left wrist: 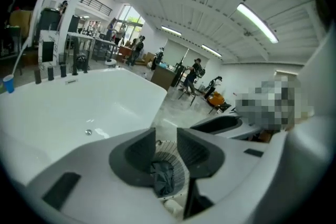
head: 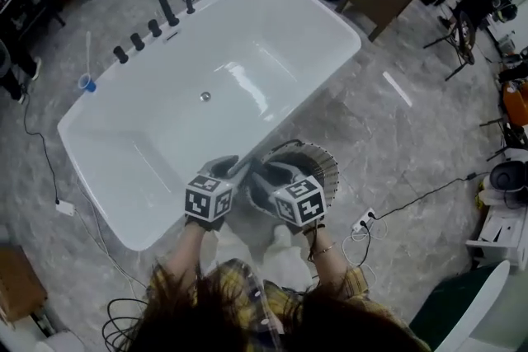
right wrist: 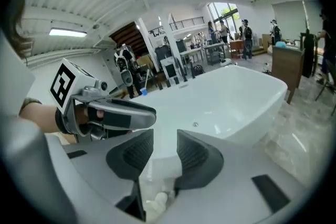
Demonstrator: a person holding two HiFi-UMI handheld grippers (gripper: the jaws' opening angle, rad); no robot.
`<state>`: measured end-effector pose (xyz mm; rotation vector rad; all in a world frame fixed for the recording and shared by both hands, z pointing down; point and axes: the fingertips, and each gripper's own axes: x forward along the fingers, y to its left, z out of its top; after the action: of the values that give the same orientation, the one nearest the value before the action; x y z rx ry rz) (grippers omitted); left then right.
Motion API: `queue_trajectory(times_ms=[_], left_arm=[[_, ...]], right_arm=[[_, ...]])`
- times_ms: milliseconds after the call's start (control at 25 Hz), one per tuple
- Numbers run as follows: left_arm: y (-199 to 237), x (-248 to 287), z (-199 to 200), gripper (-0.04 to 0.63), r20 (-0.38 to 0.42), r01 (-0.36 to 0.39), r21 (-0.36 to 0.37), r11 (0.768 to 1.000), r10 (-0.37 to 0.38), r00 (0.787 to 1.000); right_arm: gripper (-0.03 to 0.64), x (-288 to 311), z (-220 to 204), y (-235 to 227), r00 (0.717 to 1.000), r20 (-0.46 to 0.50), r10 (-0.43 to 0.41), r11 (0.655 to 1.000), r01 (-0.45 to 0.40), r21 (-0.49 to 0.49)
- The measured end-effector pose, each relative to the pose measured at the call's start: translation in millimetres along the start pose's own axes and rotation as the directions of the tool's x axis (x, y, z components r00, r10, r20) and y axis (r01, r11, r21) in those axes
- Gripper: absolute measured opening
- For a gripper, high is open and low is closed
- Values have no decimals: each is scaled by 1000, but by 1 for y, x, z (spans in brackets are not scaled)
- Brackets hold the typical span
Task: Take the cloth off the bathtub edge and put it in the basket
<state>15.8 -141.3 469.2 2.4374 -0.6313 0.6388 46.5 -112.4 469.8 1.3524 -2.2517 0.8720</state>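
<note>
White glossy bathtub (head: 272, 21) on grey marbled floor; black tap fittings (head: 155, 22) along its far rim, and a blue cup (head: 87, 83) on the floor past that rim.

Markings: only the black-and-white square markers on the cubes, one facing up on each gripper in the head view. The left cube's marker also shows in the right gripper view.

Head view: left gripper (head: 233, 169) and right gripper (head: 268, 175) are side by side over a round slatted basket (head: 328, 171), which stands on the floor just beside the tub's near corner. The grippers cover most of the basket's mouth, so the cloth cannot be made out from here.

Left gripper view: looks down into the basket. A dark grey cloth (left wrist: 163, 176) lies crumpled inside against the pale slats. It shows through the gap between the left fingers (left wrist: 139, 152), below and beyond their tips. The fingers stand a narrow gap apart and pinch nothing. Whether the cloth brushes the lower edge of the left-hand pad cannot be told.

Right gripper view: points over the tub, so neither basket nor cloth is in sight. The right fingers (right wrist: 197, 155) are parted by a similar narrow gap with only the white tub rim showing through, so they hold nothing. The left gripper crosses at left, close by, with a gloved hand (right wrist: 79, 118) behind it.

No cloth shows on the tub edge in any view.
</note>
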Motion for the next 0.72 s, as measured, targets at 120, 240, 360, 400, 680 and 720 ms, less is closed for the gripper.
queue_trajectory(times_ms=[120,240,360,400,680,720], left_arm=[[-1,-48,34,113,91,-19,1,1000,19,996],[4,-98,68,86,195,-53,24,998,48,980],[6,-155,98,74,306,-107,48,993,87,948],[4,-174,105,72,339,-121,50,991,97,936],[3,-279,123,47,533,-174,-25,984,160,831],[3,-290,125,44,555,-177,-38,983,168,815]], right_arm=[[133,-12,48,43,997,66,38,998,-35,-44],[102,-18,94,90,985,146,92,991,-77,-105],[89,-31,136,137,962,232,142,979,-102,-177],[86,-37,147,151,953,258,160,974,-109,-200],[35,-62,196,232,895,366,253,925,-113,-362],[30,-63,199,240,890,368,268,917,-119,-382]])
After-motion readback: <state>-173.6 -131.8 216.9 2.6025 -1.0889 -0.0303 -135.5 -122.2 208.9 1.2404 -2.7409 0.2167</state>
